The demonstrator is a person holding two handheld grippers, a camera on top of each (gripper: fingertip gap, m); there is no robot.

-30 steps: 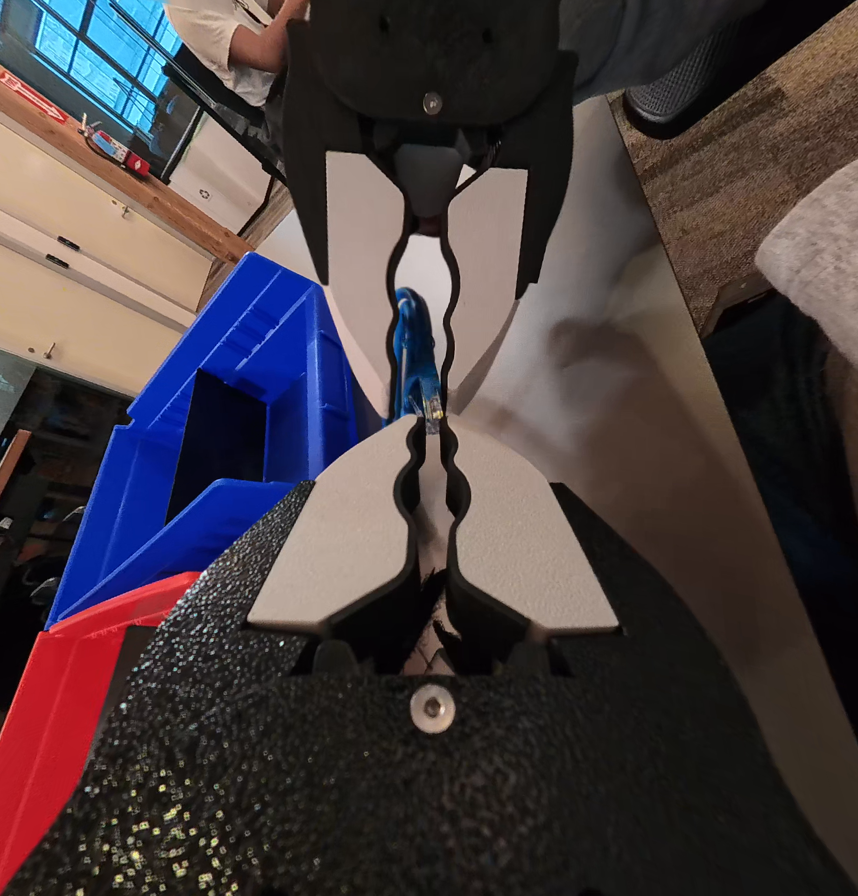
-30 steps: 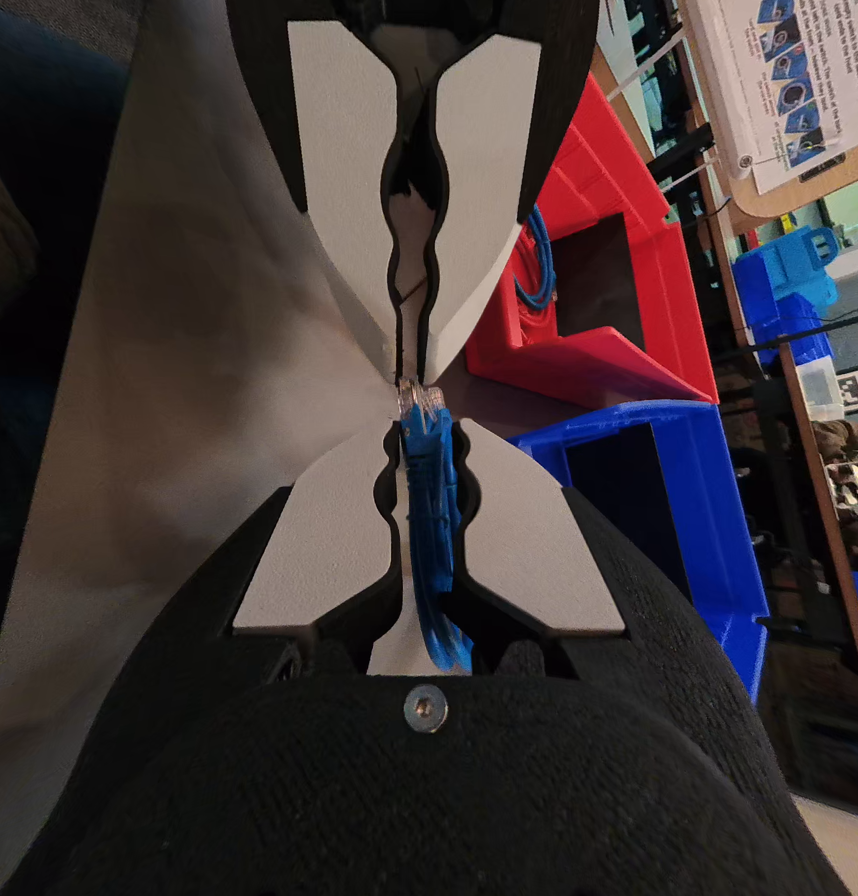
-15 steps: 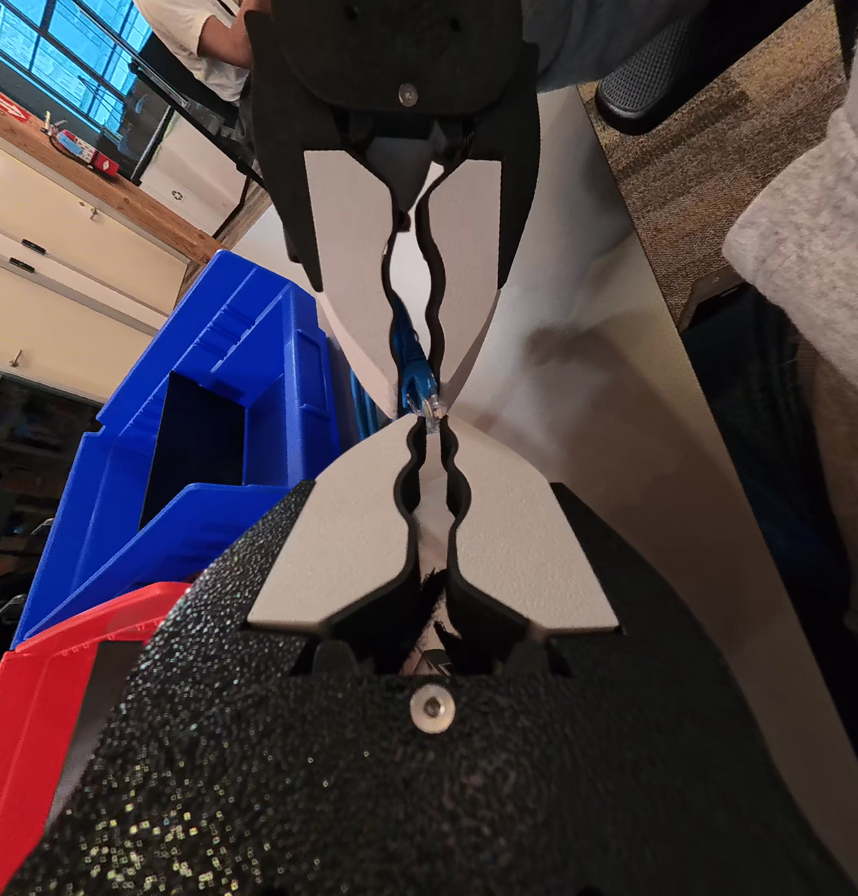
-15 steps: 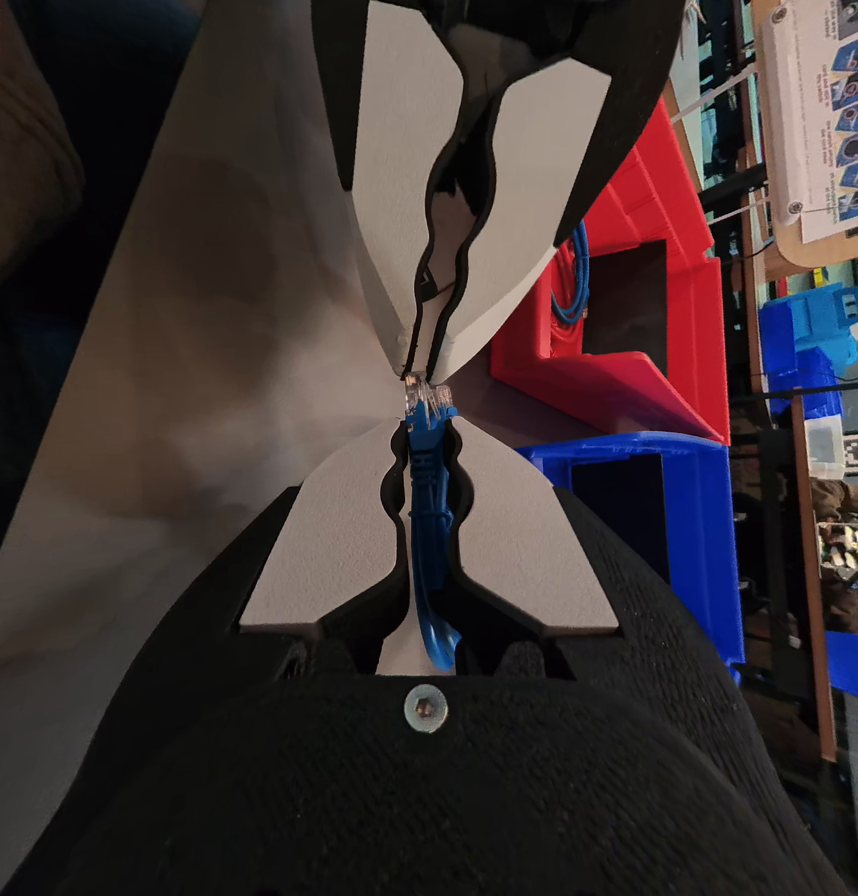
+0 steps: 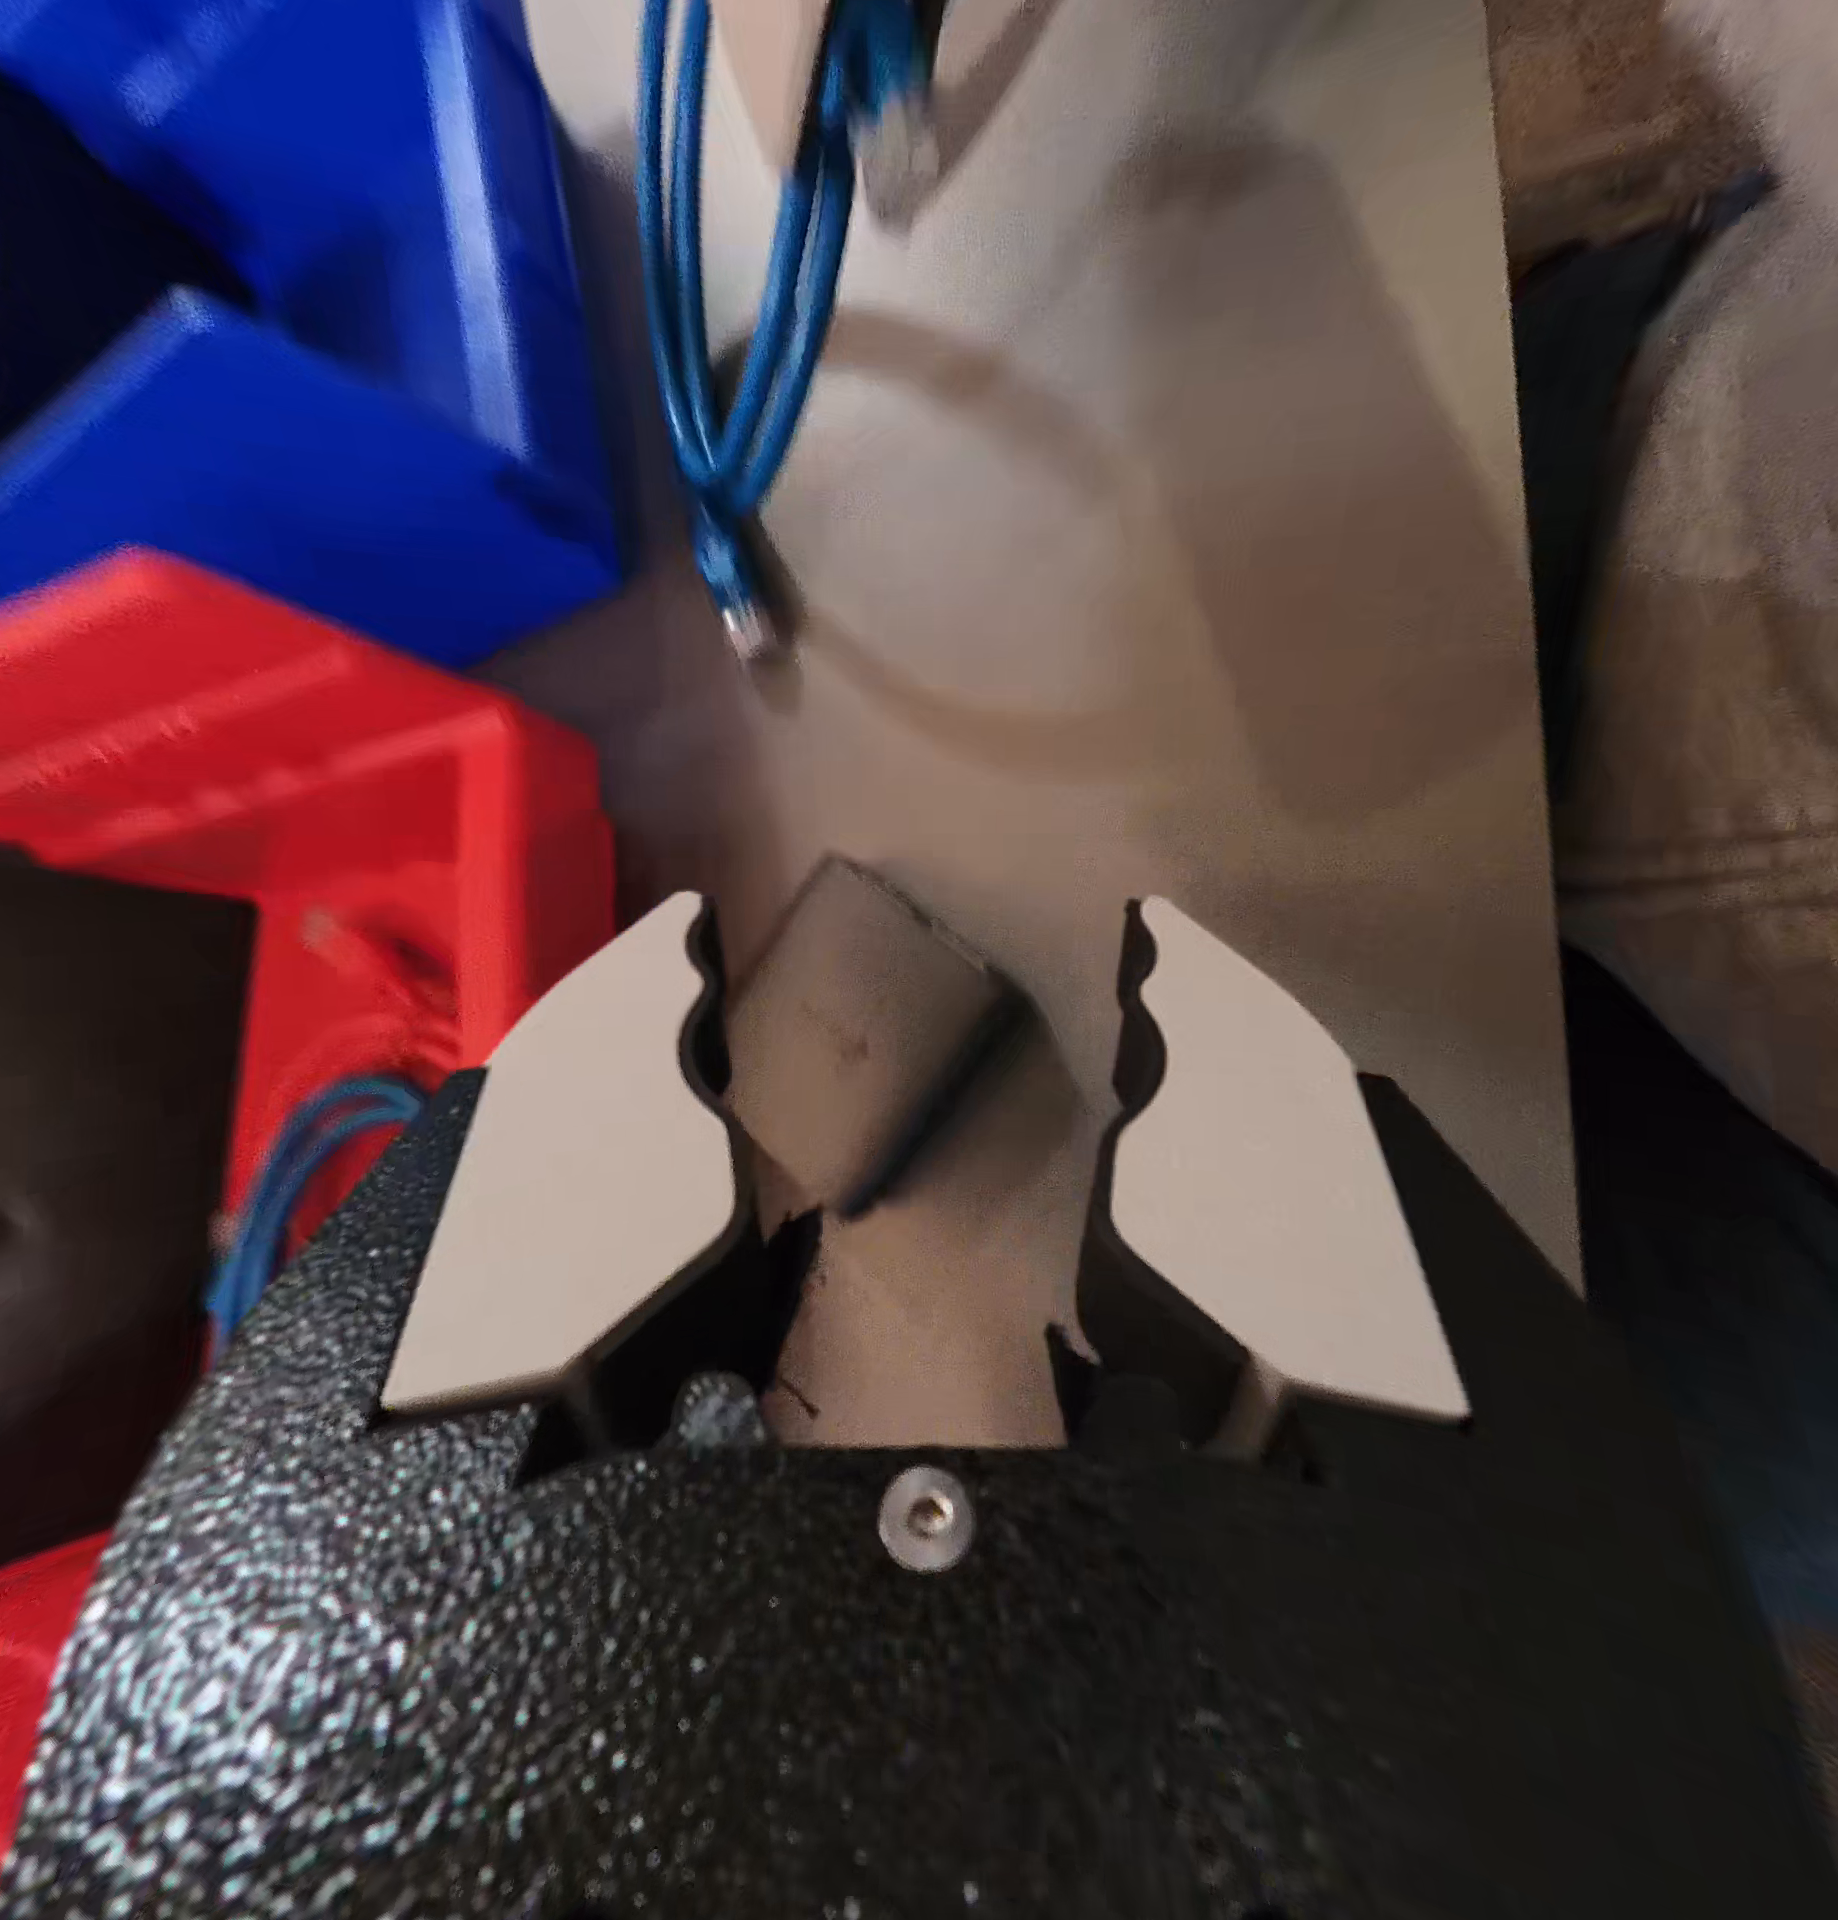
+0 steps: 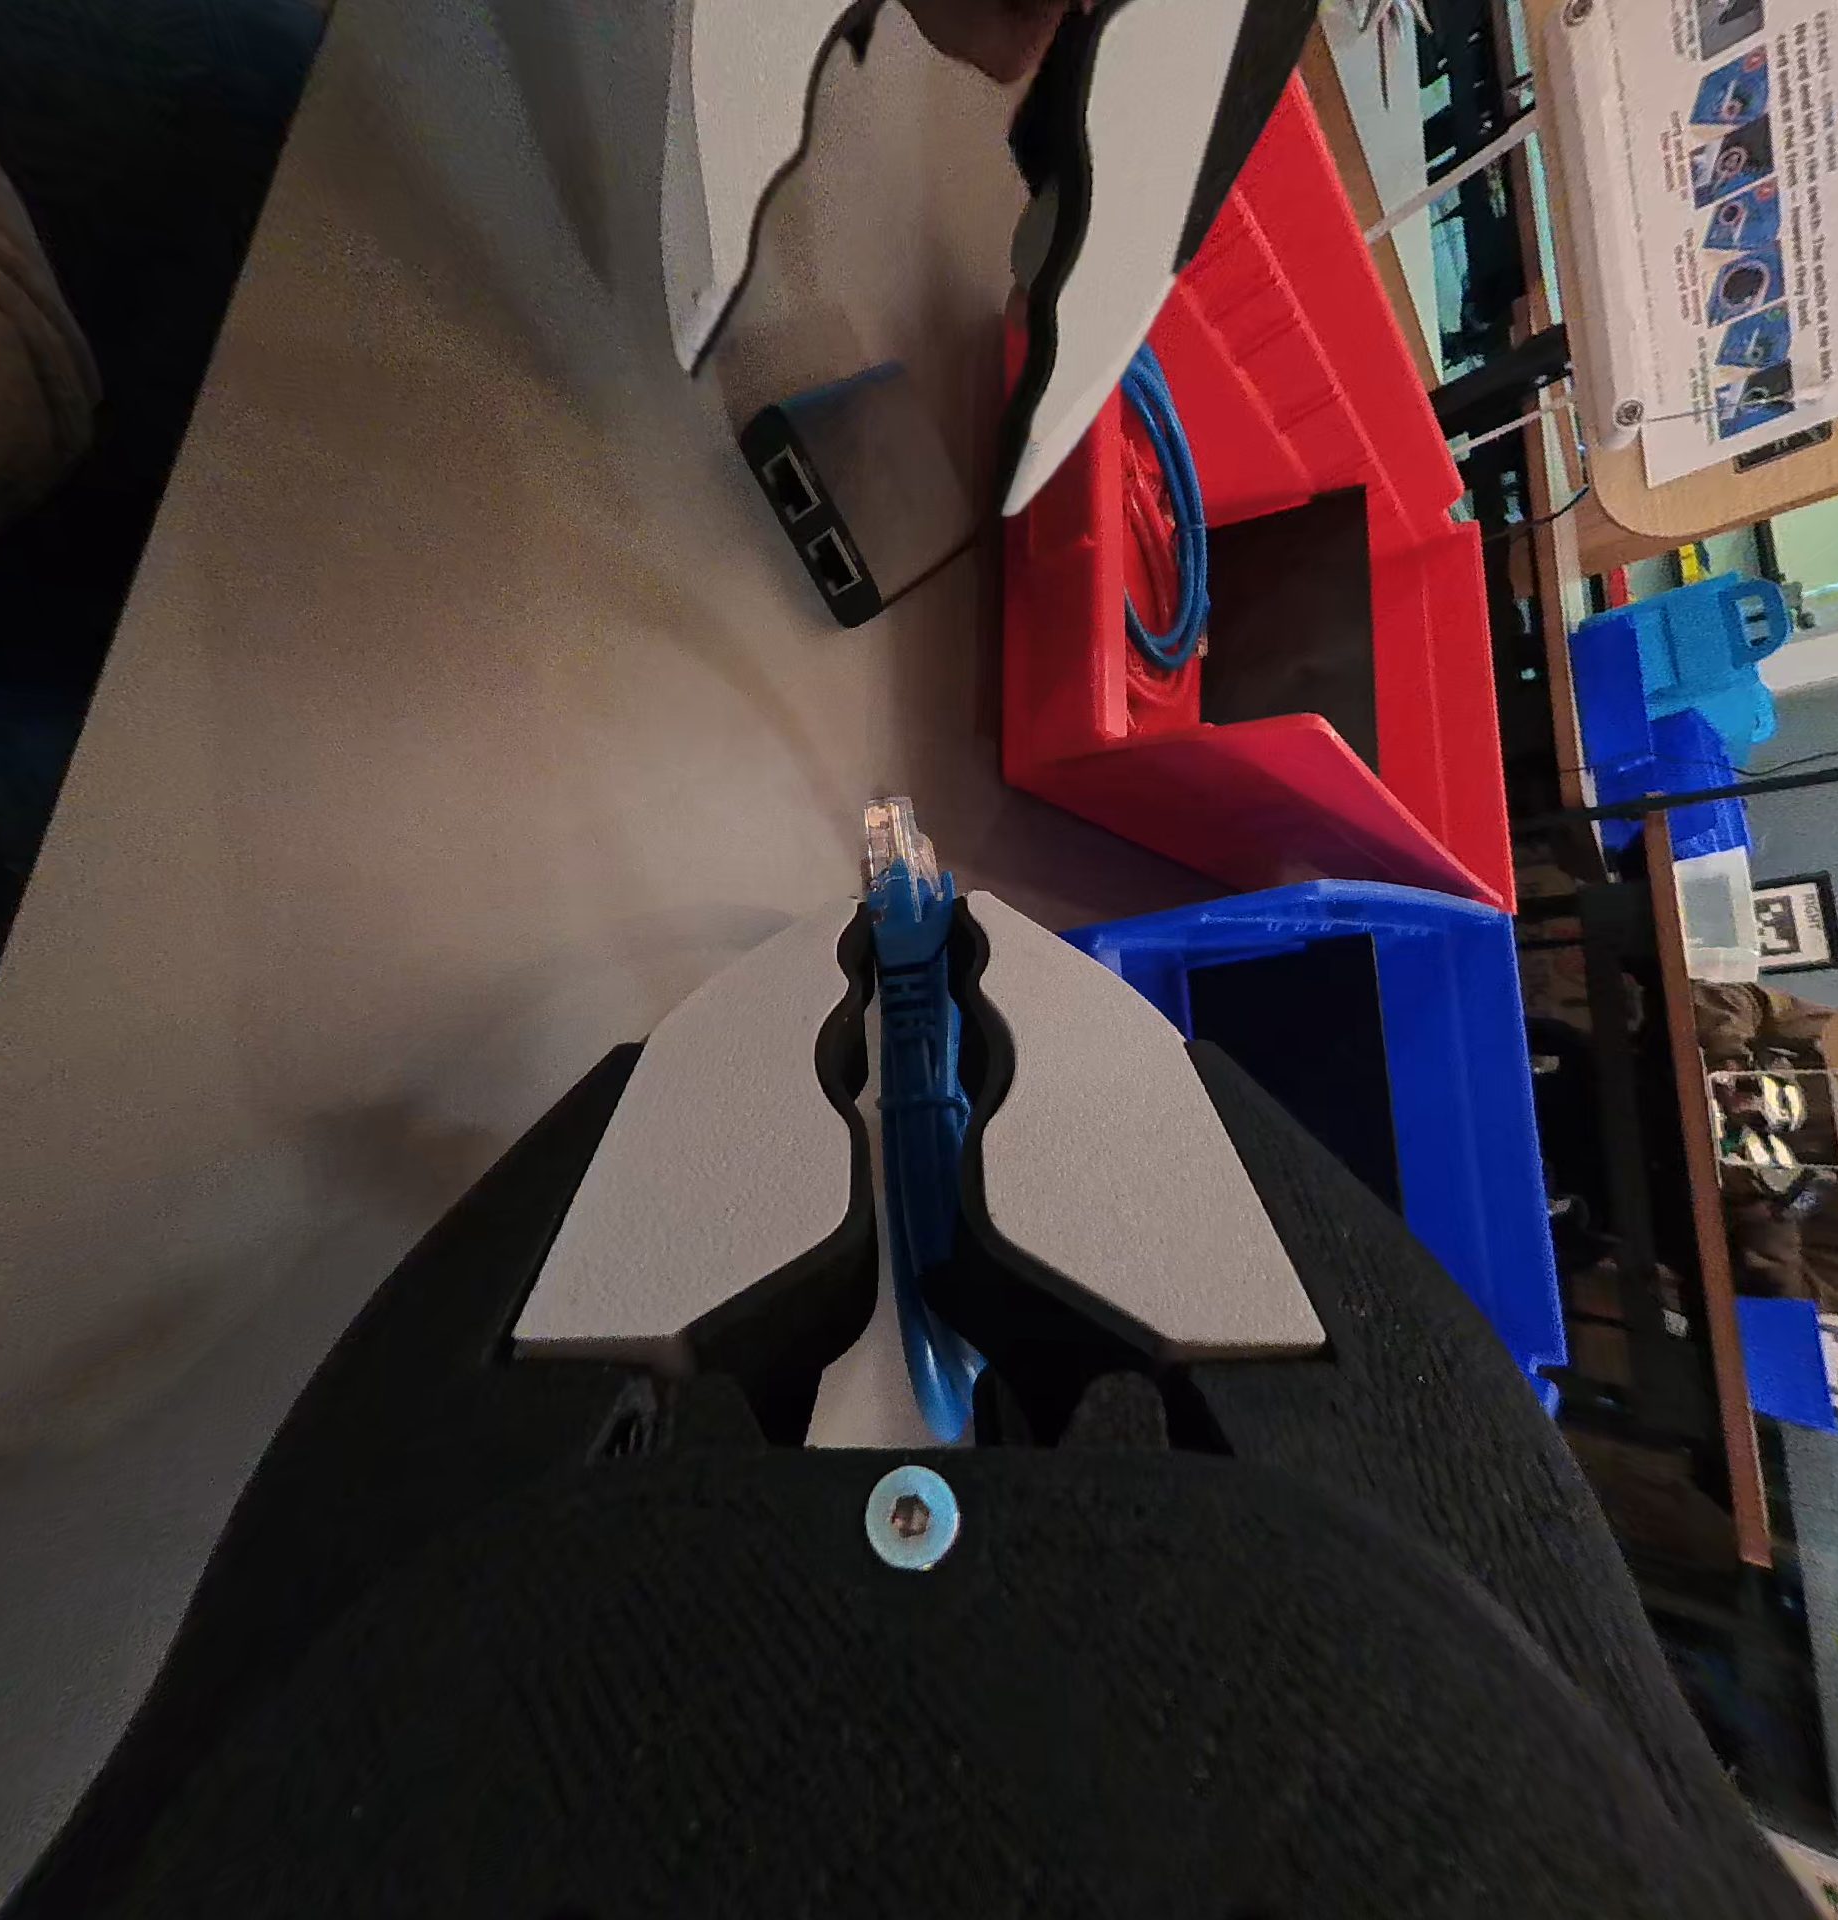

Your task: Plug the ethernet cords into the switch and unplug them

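Neither port on the switch (image 6: 853, 499) has a plug in it, so every insertion and removal is yet to come. Your right gripper (image 6: 910, 914) clamps a blue ethernet cord's boot (image 6: 910, 997), plug (image 6: 894, 836) pointing forward toward the switch ahead. Your left gripper (image 5: 920, 935) gapes wide over the switch (image 5: 853, 1039), gripping nothing
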